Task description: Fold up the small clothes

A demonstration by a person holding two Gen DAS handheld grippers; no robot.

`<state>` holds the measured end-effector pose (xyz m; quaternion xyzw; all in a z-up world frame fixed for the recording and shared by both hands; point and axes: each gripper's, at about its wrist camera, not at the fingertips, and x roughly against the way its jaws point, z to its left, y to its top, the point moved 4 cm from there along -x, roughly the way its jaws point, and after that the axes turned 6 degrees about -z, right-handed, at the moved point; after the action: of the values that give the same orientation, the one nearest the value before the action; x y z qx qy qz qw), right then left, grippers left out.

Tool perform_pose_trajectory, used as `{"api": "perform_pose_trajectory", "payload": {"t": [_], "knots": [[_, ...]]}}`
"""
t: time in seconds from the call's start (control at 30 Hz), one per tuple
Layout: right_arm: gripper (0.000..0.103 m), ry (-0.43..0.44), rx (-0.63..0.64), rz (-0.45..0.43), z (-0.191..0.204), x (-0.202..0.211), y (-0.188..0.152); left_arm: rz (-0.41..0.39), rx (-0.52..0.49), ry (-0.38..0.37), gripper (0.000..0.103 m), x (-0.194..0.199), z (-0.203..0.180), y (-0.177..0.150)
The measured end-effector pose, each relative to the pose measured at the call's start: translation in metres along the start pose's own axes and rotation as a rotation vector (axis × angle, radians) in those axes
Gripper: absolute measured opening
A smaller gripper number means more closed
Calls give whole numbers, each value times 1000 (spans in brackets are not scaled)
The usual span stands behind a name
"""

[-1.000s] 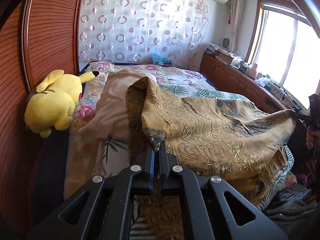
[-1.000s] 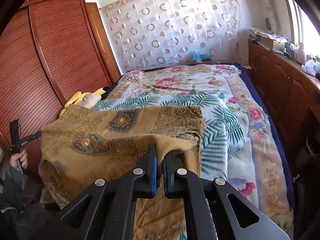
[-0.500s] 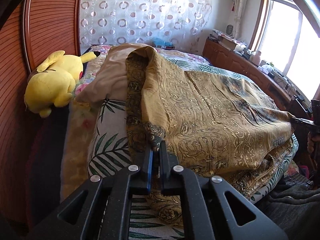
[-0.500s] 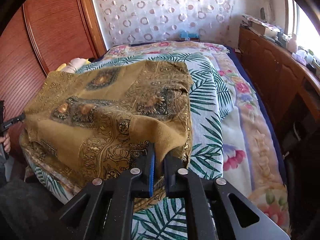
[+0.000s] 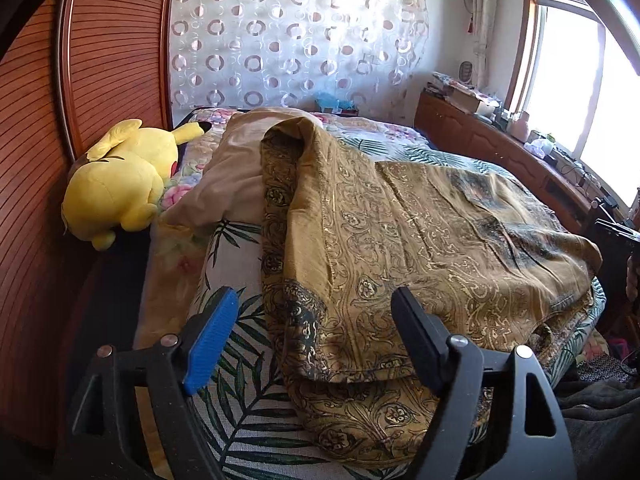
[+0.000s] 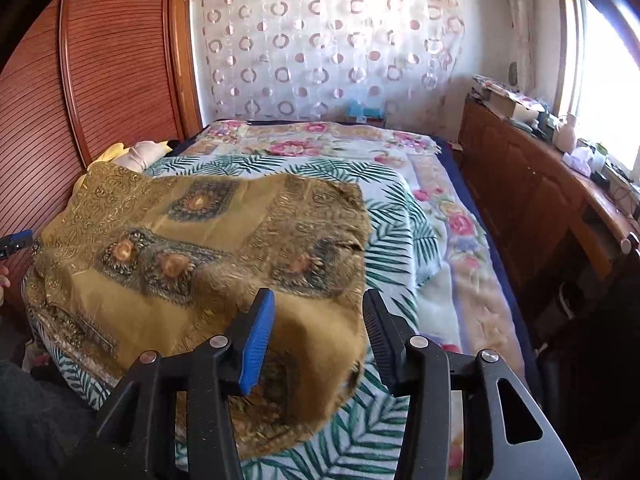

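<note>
A mustard-gold patterned garment [image 5: 420, 240] lies folded over on the bed, its upper layer resting on a lower layer near the bed's near edge. It also shows in the right wrist view [image 6: 200, 248]. My left gripper [image 5: 316, 308] is open and empty, its jaws wide apart just above the garment's left corner. My right gripper [image 6: 318, 312] is open and empty, jaws apart over the garment's right corner, which droops toward the bed's edge.
A palm-leaf sheet [image 6: 400, 240] and a floral blanket [image 6: 460, 220] cover the bed. A yellow plush toy [image 5: 120, 184] and a beige pillow [image 5: 228, 184] lie by the wooden wardrobe [image 5: 36, 160]. A wooden cabinet [image 6: 532, 184] runs under the window.
Both grippers lowered the garment's held edge onto the bed, folding it over, then opened and let go. The cloth now lies loose.
</note>
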<state>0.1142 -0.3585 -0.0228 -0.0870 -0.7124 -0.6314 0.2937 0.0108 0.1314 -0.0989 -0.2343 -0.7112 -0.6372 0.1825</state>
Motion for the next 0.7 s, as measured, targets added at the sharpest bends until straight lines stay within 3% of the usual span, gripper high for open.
{"api": "perform_pose_trajectory", "payload": {"t": [0.3,0.7], "knots": [[48,57,31,-10,44,-64,5,11,11,65,80,-10,2,-4],[48,93,63,100,72,-122,-21,17,2,87,80,-15,-1,-12]]}}
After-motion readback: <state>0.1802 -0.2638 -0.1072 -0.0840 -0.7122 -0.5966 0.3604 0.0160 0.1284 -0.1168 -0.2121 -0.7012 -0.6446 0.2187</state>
